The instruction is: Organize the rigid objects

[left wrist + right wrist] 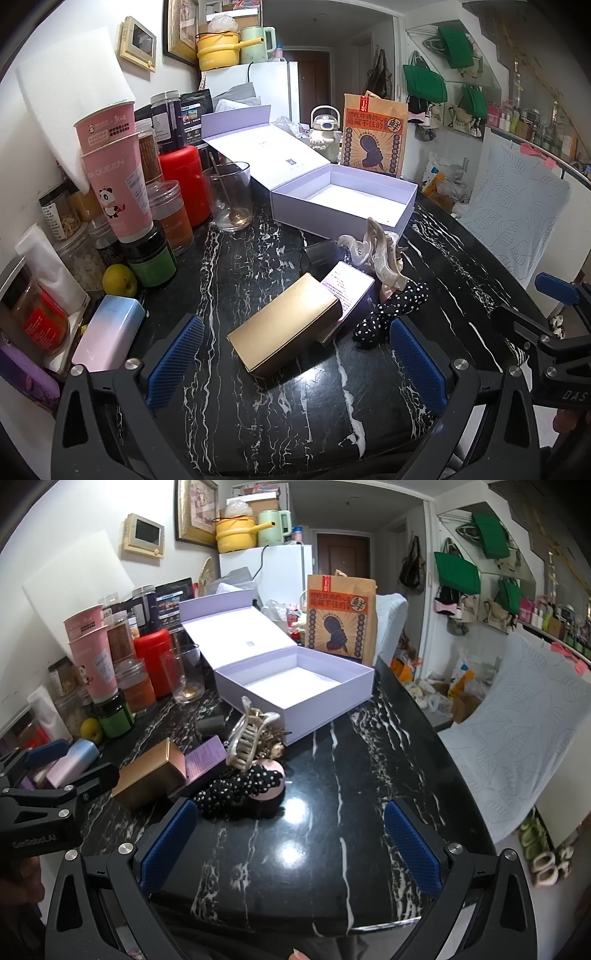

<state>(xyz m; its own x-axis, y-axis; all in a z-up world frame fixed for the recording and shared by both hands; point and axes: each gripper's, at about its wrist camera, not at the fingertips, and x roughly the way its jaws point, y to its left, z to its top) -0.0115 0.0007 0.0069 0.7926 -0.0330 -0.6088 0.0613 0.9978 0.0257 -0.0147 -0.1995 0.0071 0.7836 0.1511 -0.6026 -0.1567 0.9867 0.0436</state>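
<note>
- Black marble worktop (295, 398), left wrist view: the left gripper (295, 365) hovers with its blue pads spread wide and nothing between them. A gold box (284, 332) lies flat just ahead, one end resting against a purple carton (347, 291). Beyond sit a pale claw clip (376, 254) and a polka-dot hair tie (391, 314). The open lilac box (343, 199), lid folded back, stands empty further on.
- Right wrist view: the right gripper (291, 842) is likewise spread and empty above bare marble. The cluster lies to its left front: polka-dot hair tie (240, 786) on a pink disc (273, 794), claw clip (247, 738), gold box (151, 771). The lilac box (295, 686) stands just behind them.
- Judged step: picking the first piece for the lilac box. The gold box suits the left gripper; close across its narrow width, near mid-length, so it lifts level without dragging the carton.
</note>
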